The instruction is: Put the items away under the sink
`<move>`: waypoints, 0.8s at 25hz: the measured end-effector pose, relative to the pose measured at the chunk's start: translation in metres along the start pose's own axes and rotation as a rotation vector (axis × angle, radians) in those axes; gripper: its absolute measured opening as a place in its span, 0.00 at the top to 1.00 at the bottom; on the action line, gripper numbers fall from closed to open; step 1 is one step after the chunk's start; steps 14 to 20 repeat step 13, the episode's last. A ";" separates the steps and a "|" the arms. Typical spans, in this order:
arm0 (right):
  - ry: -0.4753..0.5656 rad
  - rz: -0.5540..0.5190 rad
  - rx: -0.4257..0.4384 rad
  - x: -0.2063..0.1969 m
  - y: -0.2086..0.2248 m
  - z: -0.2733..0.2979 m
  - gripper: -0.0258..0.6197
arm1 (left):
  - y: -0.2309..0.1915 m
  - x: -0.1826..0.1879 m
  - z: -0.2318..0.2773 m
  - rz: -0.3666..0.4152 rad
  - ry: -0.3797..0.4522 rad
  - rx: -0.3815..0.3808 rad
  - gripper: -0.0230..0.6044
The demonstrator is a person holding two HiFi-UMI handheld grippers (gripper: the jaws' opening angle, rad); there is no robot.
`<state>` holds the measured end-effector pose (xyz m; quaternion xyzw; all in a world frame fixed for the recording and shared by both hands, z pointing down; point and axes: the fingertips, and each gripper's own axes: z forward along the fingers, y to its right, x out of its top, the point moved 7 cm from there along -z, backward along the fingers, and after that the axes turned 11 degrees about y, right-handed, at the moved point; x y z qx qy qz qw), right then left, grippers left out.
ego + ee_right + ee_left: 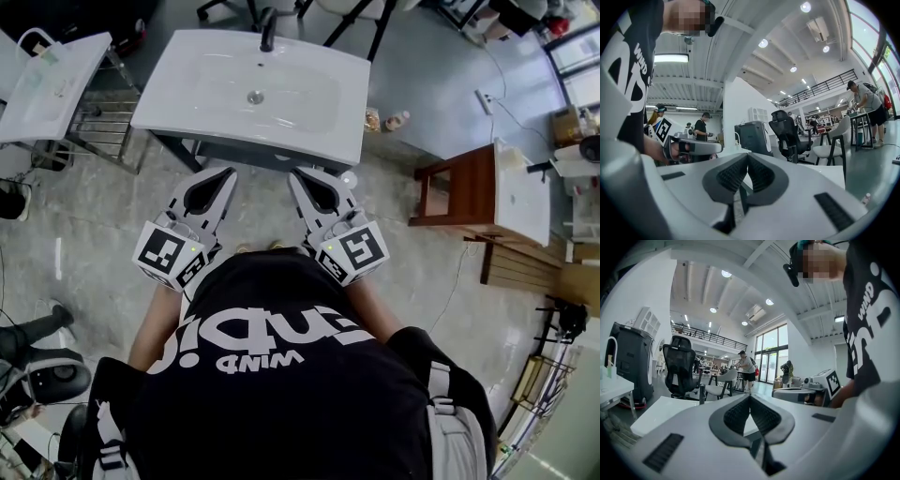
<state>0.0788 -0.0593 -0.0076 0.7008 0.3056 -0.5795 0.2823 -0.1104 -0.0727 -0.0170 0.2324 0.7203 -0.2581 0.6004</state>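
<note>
Nearest the head camera is the person's black T-shirt (281, 375), and just ahead of it both tools are held level, side by side and apart, their tips angled toward each other. The left gripper (225, 175) has its jaws closed tight, the ribbed pads meeting with nothing between them, as the left gripper view shows. The right gripper (298, 175) is closed just the same, pad against pad and empty. Each carries its marker cube (170, 254) at the rear, close to the person's chest. Just beyond the tips stands the white washbasin (309, 117), its front edge near them but not touched, with a round drain (255, 97) in the bowl and a dark faucet (269, 28) at the back rim. On the grey floor (281, 206) just to the right of the basin stand what look like two small bottles (397, 120), too small to name more closely; they are outside the basin's stand, well apart from both tools. Further right is a wooden stand (450, 192) with a white top. Behind the basin, a black office chair (682, 364) stands in the open hall.
</note>
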 end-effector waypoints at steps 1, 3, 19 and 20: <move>0.001 -0.002 0.001 0.000 0.000 0.000 0.93 | 0.001 0.000 0.000 0.003 -0.002 -0.001 0.93; 0.002 -0.010 0.001 0.002 0.002 -0.001 0.93 | 0.002 0.002 0.002 0.005 -0.001 -0.001 0.93; 0.000 -0.016 0.027 0.006 0.007 0.007 0.93 | -0.004 0.008 0.007 0.024 -0.001 0.008 0.93; 0.000 -0.016 0.027 0.006 0.007 0.007 0.93 | -0.004 0.008 0.007 0.024 -0.001 0.008 0.93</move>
